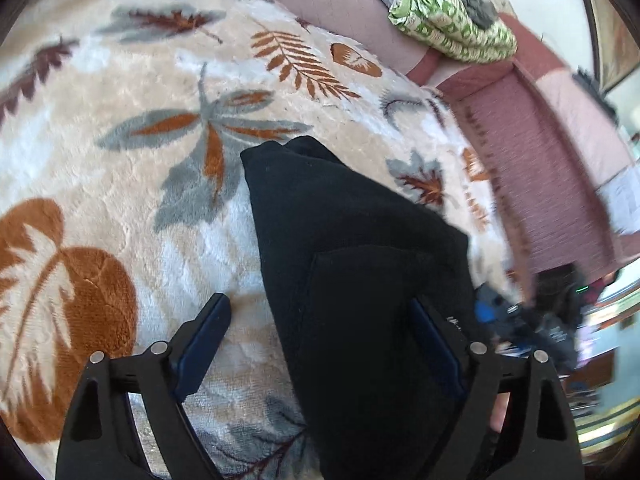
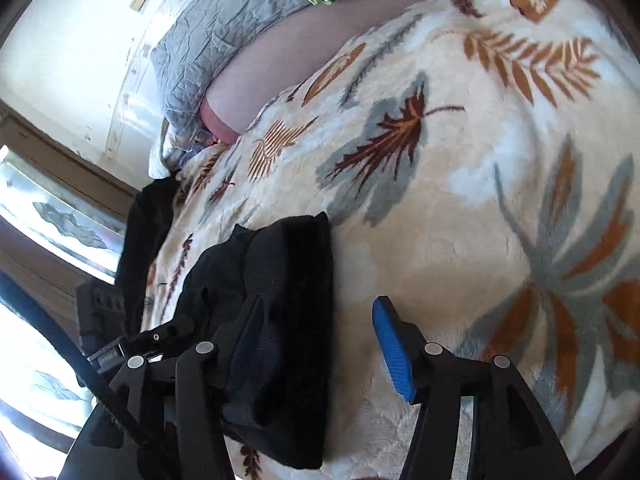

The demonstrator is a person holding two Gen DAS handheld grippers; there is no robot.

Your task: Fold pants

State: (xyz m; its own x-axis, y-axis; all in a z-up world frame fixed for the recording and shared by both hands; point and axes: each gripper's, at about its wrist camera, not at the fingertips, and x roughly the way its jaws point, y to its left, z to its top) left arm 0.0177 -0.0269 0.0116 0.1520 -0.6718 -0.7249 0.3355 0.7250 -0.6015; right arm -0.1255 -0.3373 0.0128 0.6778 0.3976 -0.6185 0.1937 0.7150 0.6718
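Observation:
Black pants (image 1: 340, 240) lie folded into a thick bundle on a cream blanket with leaf prints (image 1: 120, 140). My left gripper (image 1: 324, 320) stands open over the near end of the bundle. Its right finger rests against the black cloth and its left finger (image 1: 212, 336) hovers over bare blanket, well apart from the pants. In the right wrist view the same pants (image 2: 288, 264) lie left of centre on the blanket (image 2: 440, 220). My right gripper (image 2: 320, 332) is open: its left finger is over the cloth and its blue pad (image 2: 392, 352) is clear of it.
A pink sheet (image 1: 340, 0) runs past the blanket's far edge, with a green patterned cloth (image 1: 452, 12) and a grey quilt (image 2: 216, 28) on it. The bed's side (image 1: 532, 168) drops off at the right. Dark gear (image 2: 140, 340) sits by the pants.

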